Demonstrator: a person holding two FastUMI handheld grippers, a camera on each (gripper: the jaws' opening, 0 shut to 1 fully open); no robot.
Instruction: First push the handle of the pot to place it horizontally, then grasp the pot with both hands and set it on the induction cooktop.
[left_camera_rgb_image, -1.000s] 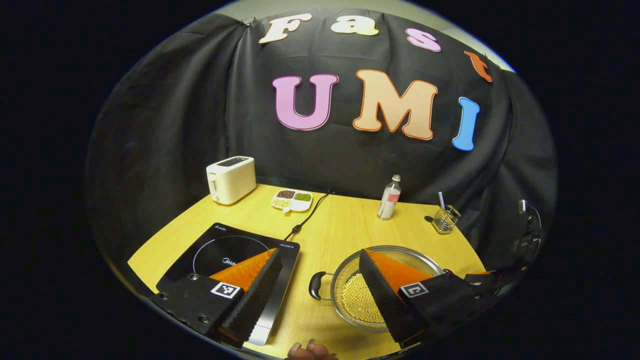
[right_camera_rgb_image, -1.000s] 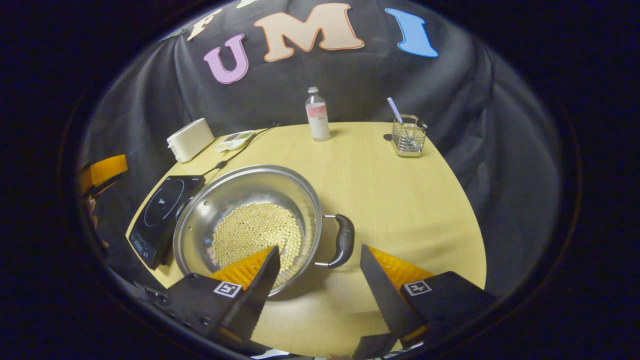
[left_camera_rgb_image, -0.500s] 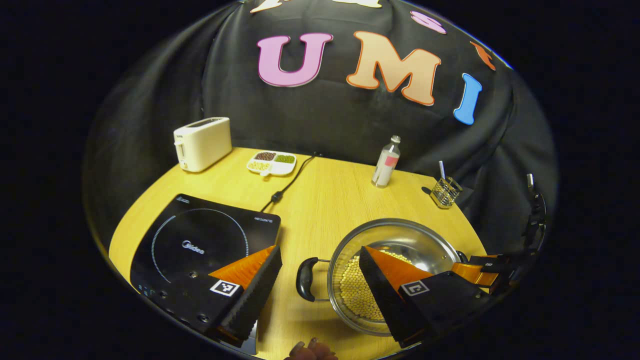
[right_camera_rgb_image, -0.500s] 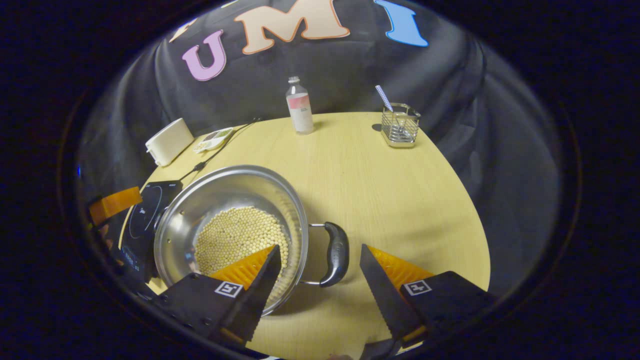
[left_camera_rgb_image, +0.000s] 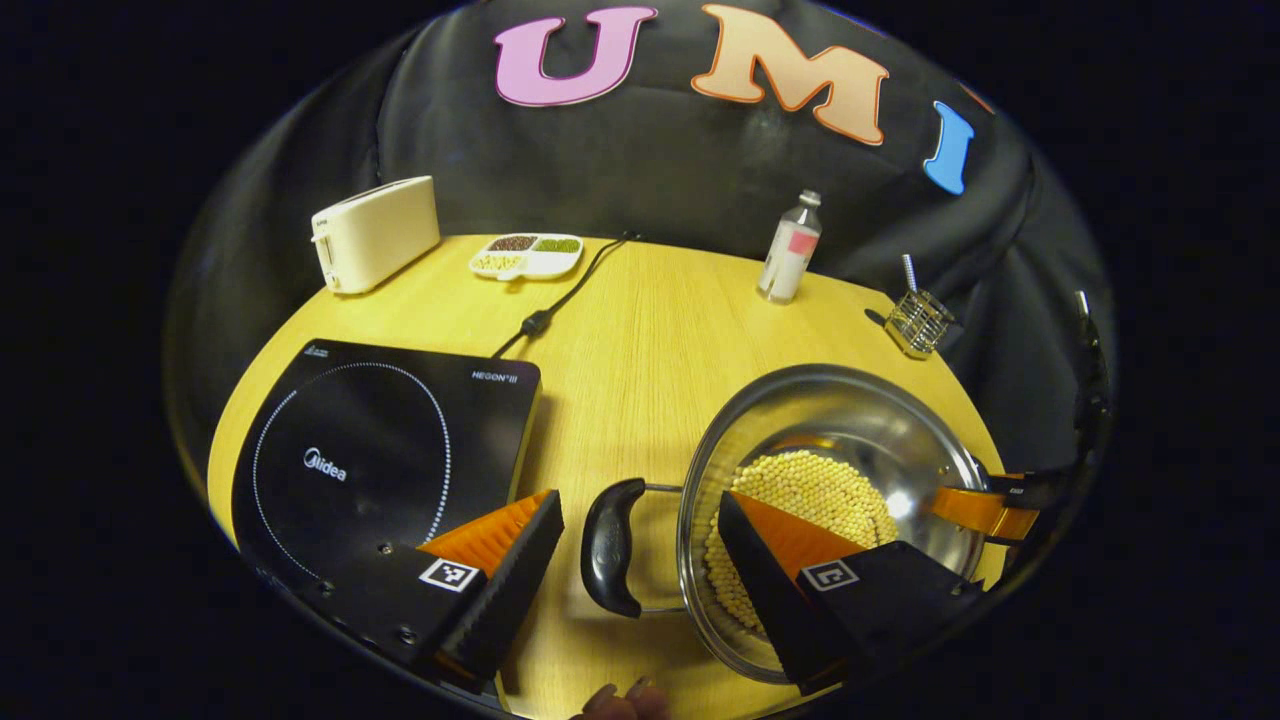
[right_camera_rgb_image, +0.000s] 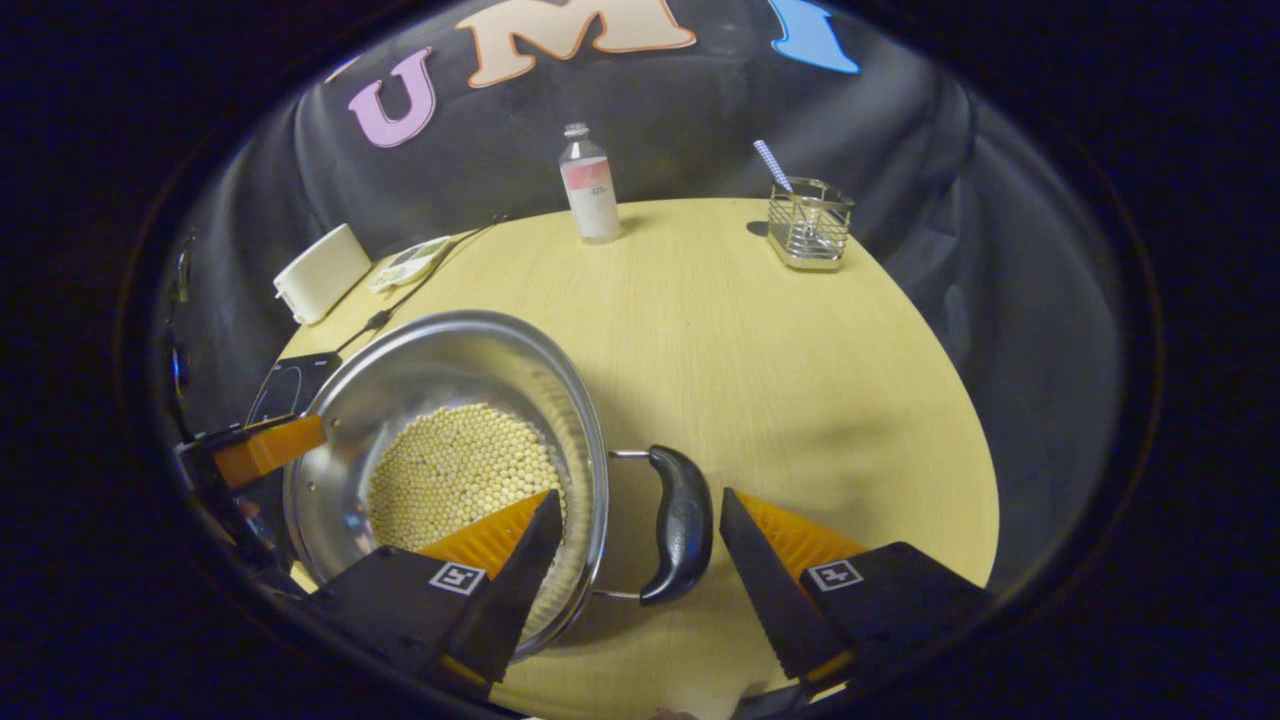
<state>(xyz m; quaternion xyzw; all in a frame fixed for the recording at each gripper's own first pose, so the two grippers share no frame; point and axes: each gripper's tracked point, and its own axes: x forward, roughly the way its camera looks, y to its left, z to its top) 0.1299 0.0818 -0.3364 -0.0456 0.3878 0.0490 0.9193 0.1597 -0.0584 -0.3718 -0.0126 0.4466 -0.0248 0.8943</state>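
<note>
A round wooden table (left_camera_rgb_image: 650, 340) stands in a booth draped in black cloth. One steel pot (left_camera_rgb_image: 830, 420), part-filled with pale beans, sits on it with two black side handles. In the left gripper view the left gripper (left_camera_rgb_image: 640, 530) is spread wide with its fingers on either side of the left handle (left_camera_rgb_image: 610, 545), gripping nothing; one finger reaches over the pot's rim. In the right gripper view the right gripper (right_camera_rgb_image: 640, 530) is likewise released, straddling the right handle (right_camera_rgb_image: 680, 520), no pad touching it. Each gripper's far finger also shows across the pot in the other's view.

Just left of the left gripper lies one induction cooktop (left_camera_rgb_image: 380, 450), black, the pot beside it and not on it. Beyond, one cord (left_camera_rgb_image: 560, 295) runs toward the back edge. At the far edge stand one cream toaster (left_camera_rgb_image: 375, 232), one divided dish (left_camera_rgb_image: 527, 255) with three compartments of grains, one small bottle (left_camera_rgb_image: 790, 250), and one wire holder (left_camera_rgb_image: 918, 320) with a single utensil in it.

Compared with a second ago, both grippers have moved forward and lower: the handles now lie between the fingers rather than ahead of them, and the pot and cooktop look larger. The pot itself has not shifted on the table.
</note>
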